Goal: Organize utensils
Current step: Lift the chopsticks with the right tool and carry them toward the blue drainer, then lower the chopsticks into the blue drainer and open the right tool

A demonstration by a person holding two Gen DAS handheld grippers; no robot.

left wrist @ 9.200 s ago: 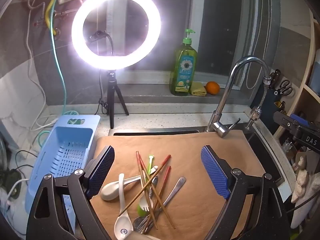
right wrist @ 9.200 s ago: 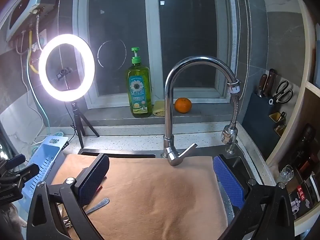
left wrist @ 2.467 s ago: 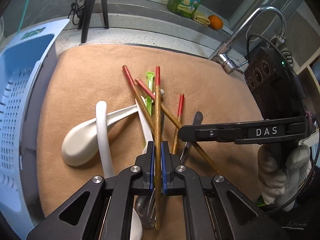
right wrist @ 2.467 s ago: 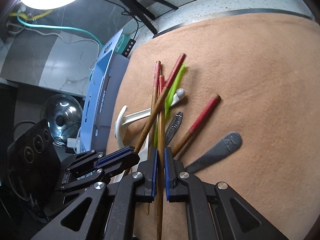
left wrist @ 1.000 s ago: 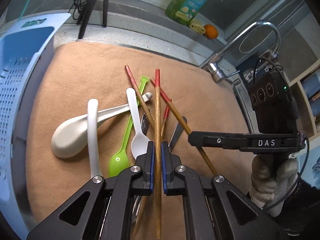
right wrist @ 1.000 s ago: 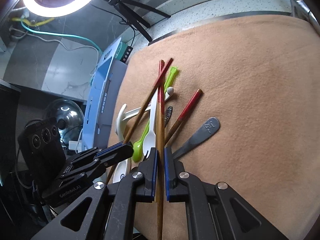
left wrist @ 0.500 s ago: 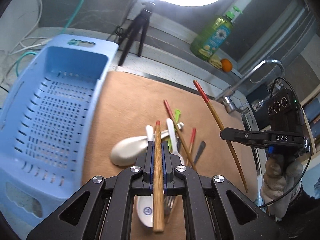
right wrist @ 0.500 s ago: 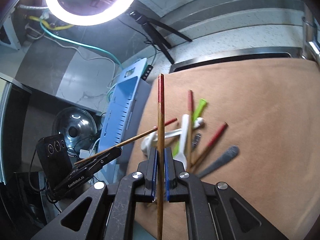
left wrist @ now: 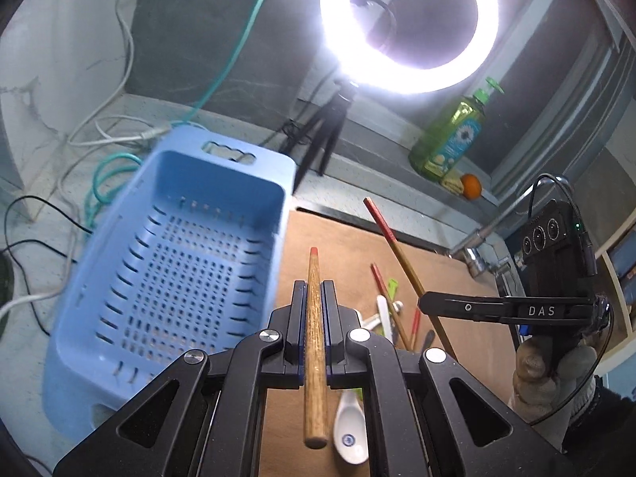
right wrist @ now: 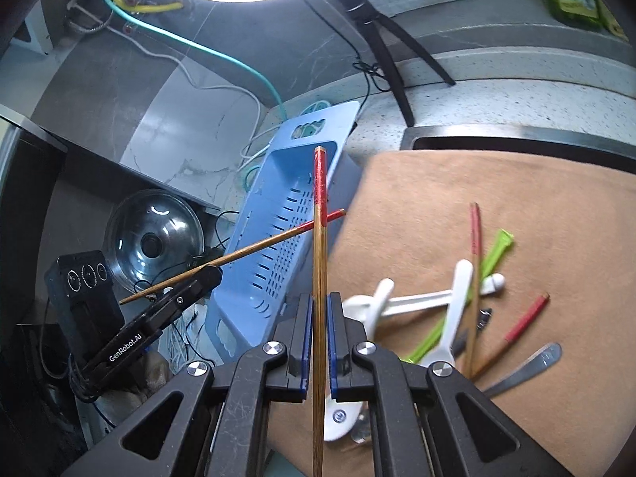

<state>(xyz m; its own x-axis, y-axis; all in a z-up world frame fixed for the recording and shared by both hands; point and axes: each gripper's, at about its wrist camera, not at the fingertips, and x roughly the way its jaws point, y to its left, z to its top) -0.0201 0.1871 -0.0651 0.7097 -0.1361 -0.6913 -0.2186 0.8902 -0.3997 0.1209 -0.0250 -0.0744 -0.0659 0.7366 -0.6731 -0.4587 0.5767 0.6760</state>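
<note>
My left gripper (left wrist: 314,298) is shut on a red-tipped wooden chopstick (left wrist: 314,342), held above the brown mat (left wrist: 338,246) beside the blue perforated basket (left wrist: 171,262). My right gripper (right wrist: 318,318) is shut on a second red-tipped chopstick (right wrist: 319,262), raised and pointing toward the basket (right wrist: 286,214). Each gripper shows in the other's view: the right one (left wrist: 427,302) with its chopstick (left wrist: 393,242), the left one (right wrist: 210,274) with its chopstick (right wrist: 254,246). White spoons (right wrist: 409,302), a green spoon (right wrist: 469,290), more chopsticks (right wrist: 475,246) and a metal handle (right wrist: 532,361) lie piled on the mat.
A lit ring light on a black tripod (left wrist: 409,24) stands behind the basket. A green soap bottle (left wrist: 453,139) and an orange (left wrist: 471,187) sit on the sill. The tap (left wrist: 481,250) is at the right. Cables (left wrist: 115,159) and a glass lid (right wrist: 155,238) lie left of the basket.
Both grippers have lifted further with their chopsticks and swung left toward the blue basket. The rest of the utensils stay piled on the mat.
</note>
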